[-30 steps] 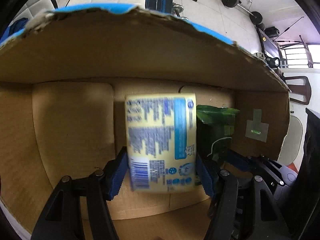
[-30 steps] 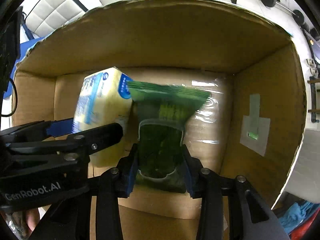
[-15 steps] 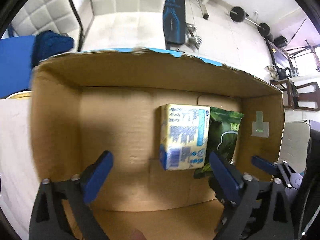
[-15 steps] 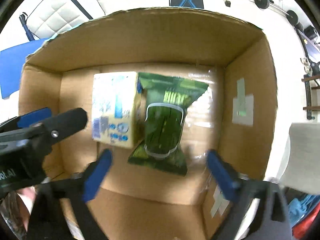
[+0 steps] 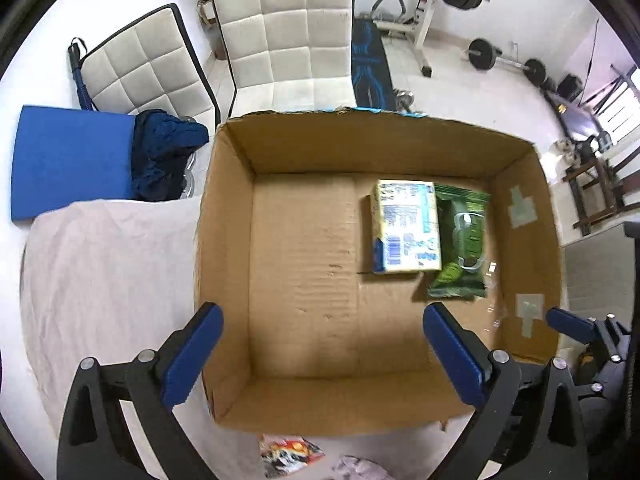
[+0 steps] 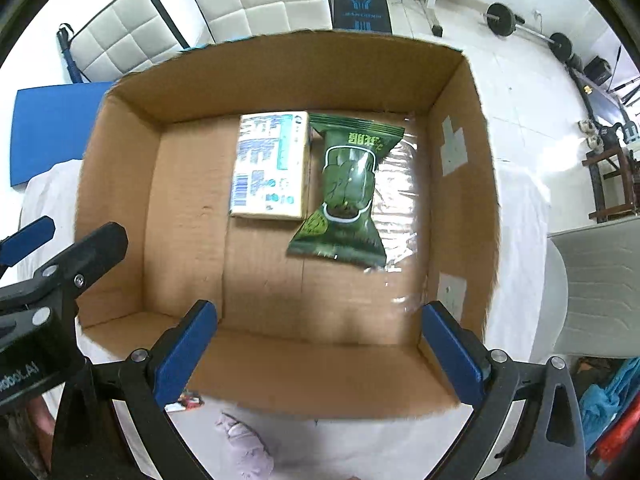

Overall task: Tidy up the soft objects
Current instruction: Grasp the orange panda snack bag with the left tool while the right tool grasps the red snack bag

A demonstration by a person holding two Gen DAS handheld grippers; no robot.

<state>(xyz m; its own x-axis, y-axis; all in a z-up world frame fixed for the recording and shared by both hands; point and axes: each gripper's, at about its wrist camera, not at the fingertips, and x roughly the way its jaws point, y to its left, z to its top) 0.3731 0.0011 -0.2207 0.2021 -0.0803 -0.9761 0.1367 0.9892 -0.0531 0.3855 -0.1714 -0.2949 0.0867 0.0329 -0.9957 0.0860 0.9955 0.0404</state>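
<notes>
An open cardboard box [image 5: 224, 264] [image 6: 456, 184] stands on a white cloth. On its floor lie a yellow pack with blue print [image 5: 404, 228] [image 6: 270, 166] and, touching its right side, a green snack bag [image 5: 460, 240] [image 6: 346, 192]. My left gripper [image 5: 324, 352] is open and empty, raised above the box's near edge. My right gripper [image 6: 320, 352] is open and empty, also above the near edge. The left gripper's body shows at the left of the right wrist view [image 6: 60, 280].
Two white padded chairs [image 5: 288, 36] stand behind the box, with a blue mat [image 5: 68, 160] and dark blue cloth [image 5: 164, 152] to the left. Small packets [image 5: 288, 454] and a pale cloth item [image 6: 244, 444] lie on the cloth before the box. Gym weights stand at the back right.
Both grippers have opened, let go of the yellow pack and the green bag on the box floor, and pulled back up out of the box.
</notes>
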